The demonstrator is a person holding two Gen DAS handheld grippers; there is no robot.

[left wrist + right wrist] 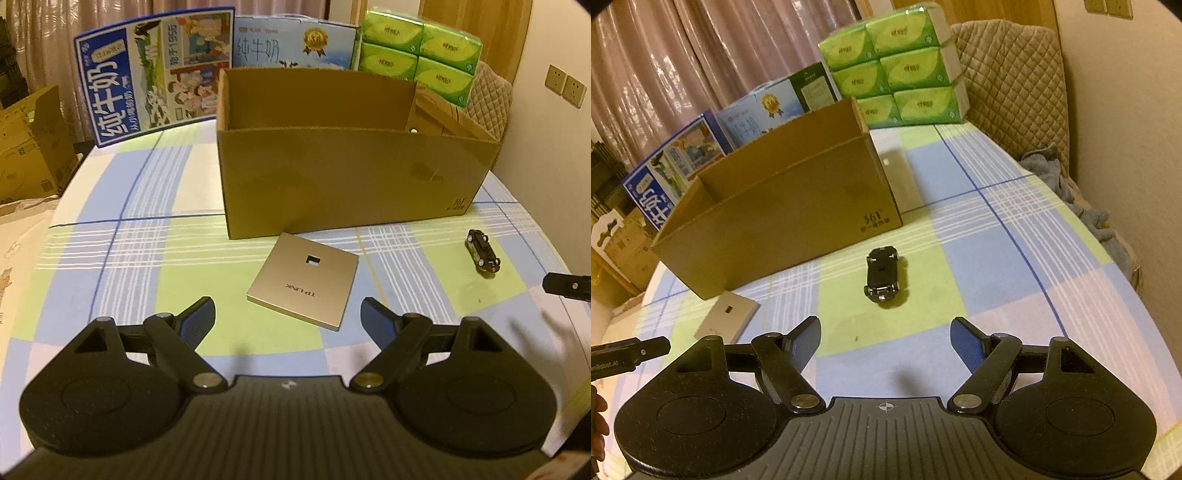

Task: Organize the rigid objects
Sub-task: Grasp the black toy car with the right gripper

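**Both grippers open over the checked cloth, plate and toy car unheld**

The left gripper [288, 314] stands wide with nothing between its blue pads. Just above it, at frame centre, lies a flat silver square plate [303, 285] marked "TP-LINK", with a small square hole, on the checked tablecloth [147, 236]. Behind the plate sits an open cardboard box [347, 181]; its lower right corner bears a print too blurred to read in this view. The right wrist view shows it more clearly as "361°".

The right gripper [885, 341] is likewise open and empty. A black toy car [882, 274] lies on a green square just above it, apart from the fingers.

At upper left of the left view, a blue milk carton [155, 74] carries large Chinese characters. Green tissue packs [417, 48] are stacked at upper right. Only the right view shows a grey cloth [1071, 184] at the right edge, and part of a hand [598, 424] at lower left.
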